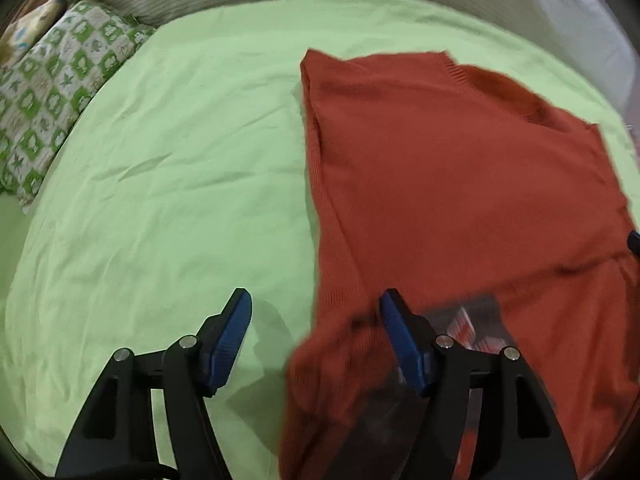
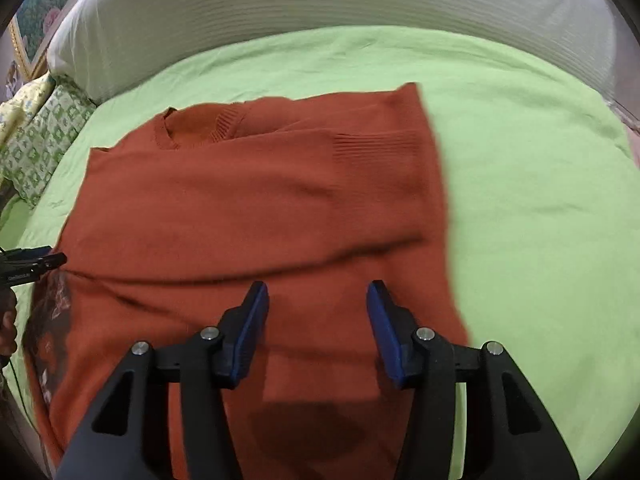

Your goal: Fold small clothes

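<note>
The left gripper [image 1: 316, 316] has its fingers spread wide and holds nothing. Its left finger [image 1: 230, 336] is over the bare green sheet [image 1: 168, 184], and its right finger [image 1: 404, 344] is at the near left edge of the rust-red sweater [image 1: 440, 168], which spreads ahead and to the right of it. Farther left of the fingers lies a patterned pillow [image 1: 52, 96].

The right gripper [image 2: 318, 320] is also spread and empty, and both of its fingers are over the near part of the sweater. Ahead of them the sleeves seem already folded in over the body, with one ribbed cuff [image 2: 376, 148] lying on top near the collar [image 2: 188, 128]. I judge the side folds are done and the fold from hem to collar is left.
</note>
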Demonstrator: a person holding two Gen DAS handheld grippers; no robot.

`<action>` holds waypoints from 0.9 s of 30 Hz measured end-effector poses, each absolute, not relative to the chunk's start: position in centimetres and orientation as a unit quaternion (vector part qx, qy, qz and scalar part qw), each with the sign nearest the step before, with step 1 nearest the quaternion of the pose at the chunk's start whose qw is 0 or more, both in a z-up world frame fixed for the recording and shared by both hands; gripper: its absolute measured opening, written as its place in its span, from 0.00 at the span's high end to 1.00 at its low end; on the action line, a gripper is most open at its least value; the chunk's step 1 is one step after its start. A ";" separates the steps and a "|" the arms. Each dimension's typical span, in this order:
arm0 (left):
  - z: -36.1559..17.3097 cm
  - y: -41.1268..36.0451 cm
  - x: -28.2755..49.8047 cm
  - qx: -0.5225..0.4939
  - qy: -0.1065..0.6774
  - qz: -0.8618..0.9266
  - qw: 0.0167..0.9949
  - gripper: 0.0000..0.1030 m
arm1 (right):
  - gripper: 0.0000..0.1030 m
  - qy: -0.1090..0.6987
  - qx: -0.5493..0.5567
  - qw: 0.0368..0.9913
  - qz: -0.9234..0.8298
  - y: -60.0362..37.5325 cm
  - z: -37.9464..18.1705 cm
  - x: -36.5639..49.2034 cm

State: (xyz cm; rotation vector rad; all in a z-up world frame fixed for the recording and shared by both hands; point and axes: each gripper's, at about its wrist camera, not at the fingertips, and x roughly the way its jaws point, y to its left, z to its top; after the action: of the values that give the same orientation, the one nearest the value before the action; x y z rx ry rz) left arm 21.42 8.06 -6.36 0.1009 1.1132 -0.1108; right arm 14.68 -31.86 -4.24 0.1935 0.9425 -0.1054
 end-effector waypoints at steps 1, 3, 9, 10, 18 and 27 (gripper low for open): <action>-5.9 8.1 20.2 0.049 0.525 -0.060 0.848 0.35 | 0.48 0.443 0.110 0.889 -0.040 -32.2 -3.4 13.2; -5.4 8.1 17.8 0.051 0.521 -0.067 0.849 0.35 | 0.48 0.429 0.131 0.893 -0.026 -32.5 -2.2 10.7; -4.6 8.2 10.5 0.046 0.515 -0.090 0.851 0.36 | 0.48 0.418 0.151 0.894 -0.052 -31.9 -0.7 3.4; -4.4 8.0 9.5 0.047 0.512 -0.091 0.853 0.36 | 0.48 0.417 0.159 0.893 -0.053 -32.0 -0.6 2.1; -4.3 8.8 3.9 0.015 0.514 -0.099 0.852 0.32 | 0.48 0.394 0.172 0.901 -0.060 -30.0 0.3 -3.1; -5.7 6.6 0.7 -0.059 0.572 -0.166 0.801 0.29 | 0.47 0.388 0.178 0.904 -0.036 -27.8 -0.4 -6.9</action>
State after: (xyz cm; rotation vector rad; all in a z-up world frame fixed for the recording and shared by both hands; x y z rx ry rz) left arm 0.68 6.64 -5.68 -0.1257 1.2252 -0.3558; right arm -6.95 -27.76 -0.44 0.3673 0.8010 -0.0754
